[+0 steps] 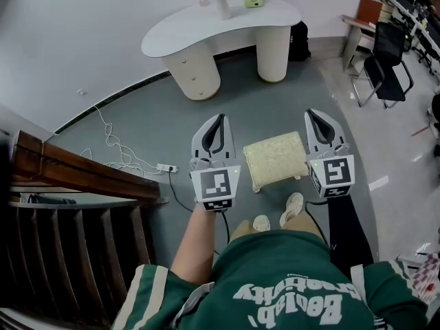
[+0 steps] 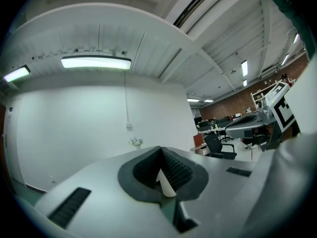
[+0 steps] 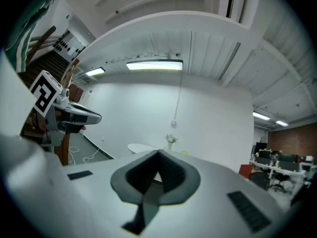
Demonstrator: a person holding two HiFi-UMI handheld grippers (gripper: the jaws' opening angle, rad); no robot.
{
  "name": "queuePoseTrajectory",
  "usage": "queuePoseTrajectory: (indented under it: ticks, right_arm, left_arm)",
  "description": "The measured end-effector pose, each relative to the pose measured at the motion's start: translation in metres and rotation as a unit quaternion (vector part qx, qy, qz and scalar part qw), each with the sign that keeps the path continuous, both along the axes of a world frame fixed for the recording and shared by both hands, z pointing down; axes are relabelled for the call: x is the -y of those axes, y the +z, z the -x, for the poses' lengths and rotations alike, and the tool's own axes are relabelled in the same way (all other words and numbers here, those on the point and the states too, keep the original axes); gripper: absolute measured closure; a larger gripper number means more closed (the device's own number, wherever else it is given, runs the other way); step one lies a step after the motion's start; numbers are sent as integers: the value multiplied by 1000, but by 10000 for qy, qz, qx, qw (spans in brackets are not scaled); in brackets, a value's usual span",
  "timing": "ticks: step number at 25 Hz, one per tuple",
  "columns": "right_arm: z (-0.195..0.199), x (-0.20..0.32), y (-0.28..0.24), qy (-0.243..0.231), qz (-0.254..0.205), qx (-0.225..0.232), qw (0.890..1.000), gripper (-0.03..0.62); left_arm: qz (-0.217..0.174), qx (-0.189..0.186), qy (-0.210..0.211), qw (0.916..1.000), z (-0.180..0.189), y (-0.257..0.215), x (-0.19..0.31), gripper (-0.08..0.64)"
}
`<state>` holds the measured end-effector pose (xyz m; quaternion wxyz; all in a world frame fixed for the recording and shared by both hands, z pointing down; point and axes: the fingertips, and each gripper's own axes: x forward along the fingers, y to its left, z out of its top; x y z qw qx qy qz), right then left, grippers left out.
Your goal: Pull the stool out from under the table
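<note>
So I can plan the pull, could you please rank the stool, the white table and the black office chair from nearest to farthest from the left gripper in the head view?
1. Stool: on the floor, just right of the left gripper.
2. White table: ahead, by the wall.
3. Black office chair: far right.

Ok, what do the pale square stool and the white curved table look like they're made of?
The pale yellow square stool looks upholstered in nubby, fleece-like fabric: its top is grainy and matte. The white curved table seems smooth painted wood or laminate, given its even, faint sheen.
</note>
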<state>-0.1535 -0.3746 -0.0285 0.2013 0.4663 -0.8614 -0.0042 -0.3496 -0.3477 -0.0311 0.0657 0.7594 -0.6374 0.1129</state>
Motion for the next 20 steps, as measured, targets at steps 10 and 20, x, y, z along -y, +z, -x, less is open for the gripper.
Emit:
queuePoseTrajectory:
  ticks: [10,20]
  right_arm:
    - [-15,-5,-4,65,-104,-170,9998,589]
    - [-22,-10,-8,103,-151,-137,9997,589]
  left_arm:
    - [38,-53,180,9998,-12,-1,-10,555]
    - [48,14,231,9997,-17,-1,-15,555]
